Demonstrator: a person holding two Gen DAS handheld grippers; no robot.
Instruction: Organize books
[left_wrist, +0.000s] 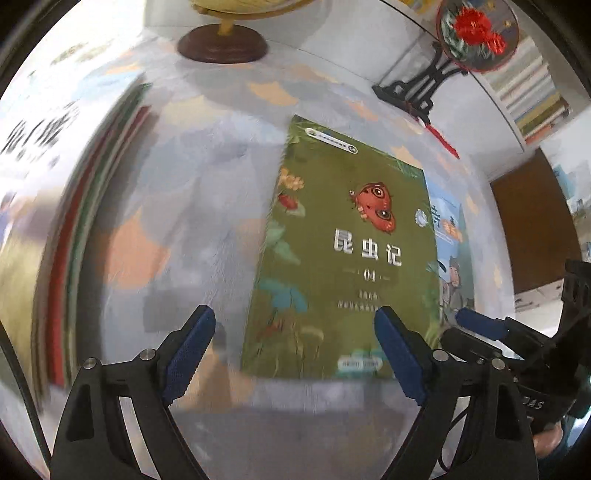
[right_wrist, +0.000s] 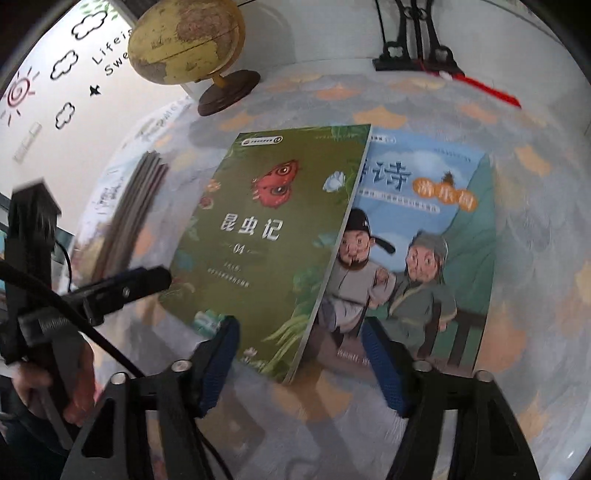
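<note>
A green book (left_wrist: 343, 251) with a red butterfly on its cover lies flat on the patterned tablecloth (left_wrist: 177, 206). Its right edge overlaps a blue picture book (right_wrist: 436, 240) showing two cartoon figures. My left gripper (left_wrist: 295, 314) hovers open over the green book's near left edge, its right finger above the cover. It also shows in the right wrist view, as the left gripper (right_wrist: 147, 277) beside that book. My right gripper (right_wrist: 300, 325) is open and straddles the green book's near right corner (right_wrist: 288, 373), where it meets the blue book; the pads do not touch either. One of its blue fingertips (left_wrist: 476, 321) shows at the right.
A stack of books (left_wrist: 66, 258) lies at the left, blurred. At the back stand a globe (right_wrist: 184, 40) on a wooden base (left_wrist: 221, 46) and a round embroidered fan (left_wrist: 476, 33) on a black stand (right_wrist: 417, 55). A hand (right_wrist: 77, 376) holds the left gripper.
</note>
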